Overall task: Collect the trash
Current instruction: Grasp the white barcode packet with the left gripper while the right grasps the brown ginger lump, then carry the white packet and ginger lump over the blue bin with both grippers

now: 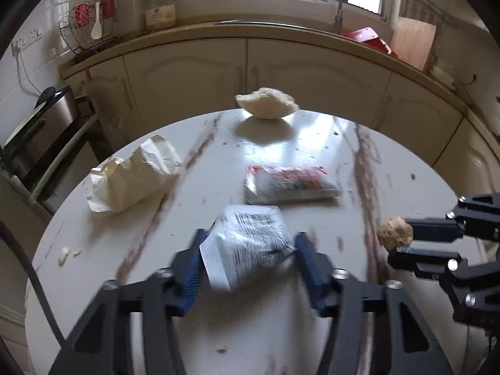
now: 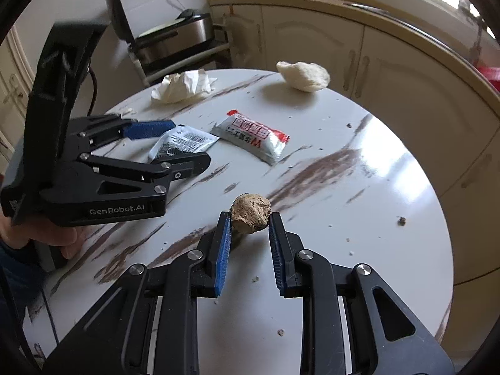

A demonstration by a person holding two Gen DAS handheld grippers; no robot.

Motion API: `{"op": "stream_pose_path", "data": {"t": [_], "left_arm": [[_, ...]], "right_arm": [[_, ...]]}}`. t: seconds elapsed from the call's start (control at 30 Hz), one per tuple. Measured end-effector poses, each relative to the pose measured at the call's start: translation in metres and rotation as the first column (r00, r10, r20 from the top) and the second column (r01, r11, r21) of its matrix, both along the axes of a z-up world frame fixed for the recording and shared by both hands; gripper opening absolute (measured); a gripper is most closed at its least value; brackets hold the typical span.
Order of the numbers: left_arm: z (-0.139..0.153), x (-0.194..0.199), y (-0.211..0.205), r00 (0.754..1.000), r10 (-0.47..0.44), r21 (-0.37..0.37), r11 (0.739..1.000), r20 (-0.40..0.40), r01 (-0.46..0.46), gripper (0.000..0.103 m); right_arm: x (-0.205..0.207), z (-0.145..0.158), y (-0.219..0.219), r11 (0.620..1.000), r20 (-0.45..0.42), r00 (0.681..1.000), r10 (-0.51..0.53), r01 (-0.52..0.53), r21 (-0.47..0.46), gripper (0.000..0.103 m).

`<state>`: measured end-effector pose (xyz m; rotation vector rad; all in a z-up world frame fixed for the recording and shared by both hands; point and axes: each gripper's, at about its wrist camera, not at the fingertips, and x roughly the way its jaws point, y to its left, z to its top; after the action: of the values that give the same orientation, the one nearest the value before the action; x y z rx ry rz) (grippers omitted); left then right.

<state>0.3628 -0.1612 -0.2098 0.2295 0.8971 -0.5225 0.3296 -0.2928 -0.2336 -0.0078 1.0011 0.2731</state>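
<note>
My left gripper (image 1: 248, 243) is shut on a crumpled silver wrapper (image 1: 250, 243) and holds it over the round white table (image 1: 406, 162); it shows in the right wrist view too (image 2: 182, 142). My right gripper (image 2: 250, 218) is shut on a brown crumpled lump (image 2: 251, 212), held above the table; the lump also shows in the left wrist view (image 1: 394, 230). A red-and-white packet (image 1: 290, 182) (image 2: 250, 134), a crumpled white bag (image 1: 134, 178) (image 2: 182, 86) and a pale lump (image 1: 265, 103) (image 2: 303, 75) lie on the table.
Crumbs are scattered over the tabletop (image 2: 401, 220). Cream cabinets (image 1: 281, 72) and a counter curve behind the table. A steel appliance (image 1: 47, 118) stands on a rack at the left. A hand (image 2: 47, 237) holds the left gripper's body.
</note>
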Motion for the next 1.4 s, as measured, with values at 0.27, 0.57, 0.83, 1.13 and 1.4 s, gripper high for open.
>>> {"op": "stream_pose_path", "data": {"t": [0.27, 0.57, 0.83, 1.13, 1.4], "left_arm": [[0.005, -0.018, 0.000, 0.999, -0.007, -0.047, 0.999, -0.036, 0.006, 0.010], [0.020, -0.046, 0.002, 0.999, -0.013, -0.093, 0.996, -0.042, 0.009, 0.010], [0.058, -0.093, -0.030, 0.997, -0.076, -0.117, 0.990, 0.008, 0.076, 0.010], [0.084, -0.171, -0.133, 0.965, -0.258, -0.155, 0.952, 0.048, 0.262, 0.010], [0.067, -0.215, -0.219, 0.927, -0.376, -0.170, 0.913, 0.003, 0.371, 0.010]], "right_arm": [[-0.014, 0.012, -0.020, 0.999, 0.022, 0.999, -0.032, 0.031, 0.040, 0.023], [-0.037, 0.020, -0.043, 0.995, 0.033, 0.997, -0.072, 0.070, 0.065, 0.023], [-0.072, 0.032, -0.088, 0.984, 0.055, 0.987, -0.151, 0.145, 0.100, 0.023], [-0.145, 0.044, -0.175, 0.953, 0.078, 0.953, -0.293, 0.284, 0.106, 0.023], [-0.211, 0.036, -0.256, 0.904, 0.061, 0.904, -0.423, 0.417, 0.093, 0.023]]}}
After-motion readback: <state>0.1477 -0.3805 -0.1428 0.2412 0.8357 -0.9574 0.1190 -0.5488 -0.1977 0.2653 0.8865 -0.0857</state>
